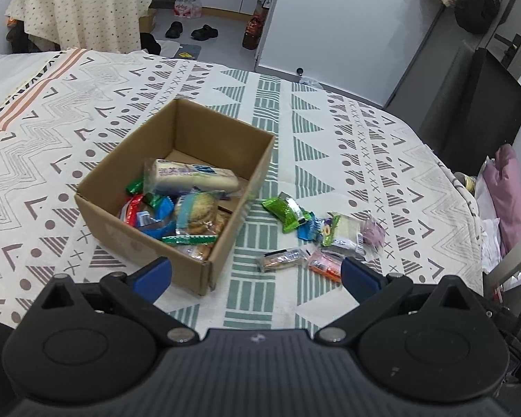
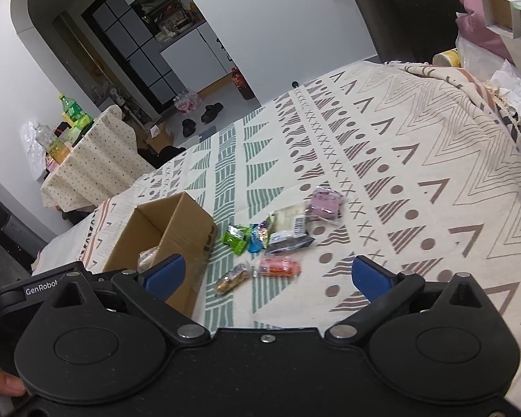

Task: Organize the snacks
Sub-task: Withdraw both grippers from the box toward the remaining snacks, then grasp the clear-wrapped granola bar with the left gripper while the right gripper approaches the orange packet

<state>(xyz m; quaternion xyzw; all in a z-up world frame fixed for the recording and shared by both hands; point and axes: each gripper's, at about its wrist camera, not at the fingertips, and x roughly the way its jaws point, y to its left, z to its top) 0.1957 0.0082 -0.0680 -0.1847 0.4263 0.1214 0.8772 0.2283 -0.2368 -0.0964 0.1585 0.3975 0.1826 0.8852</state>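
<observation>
An open cardboard box (image 1: 121, 208) sits on the patterned bedspread and holds several snack packs, with a long white pack (image 1: 191, 175) on top. It also shows in the right wrist view (image 2: 187, 215). Loose snacks lie to its right: a green pack (image 1: 284, 210), a white pack (image 1: 344, 231), an orange pack (image 1: 324, 264) and a brown bar (image 1: 280, 260). In the right wrist view lie the green pack (image 2: 237, 238), a purple pack (image 2: 324, 205), the orange pack (image 2: 278, 267) and the brown bar (image 2: 231, 278). My left gripper (image 1: 257, 274) is open and empty above the box's near corner. My right gripper (image 2: 267, 276) is open and empty, near the orange pack.
The bedspread (image 1: 364, 160) drops off at its far edge. A cloth-covered table (image 1: 80, 10) stands beyond, with shoes (image 1: 205, 31) on the floor. A dark chair (image 1: 476, 111) and pink cloth (image 1: 510, 194) stand at the right.
</observation>
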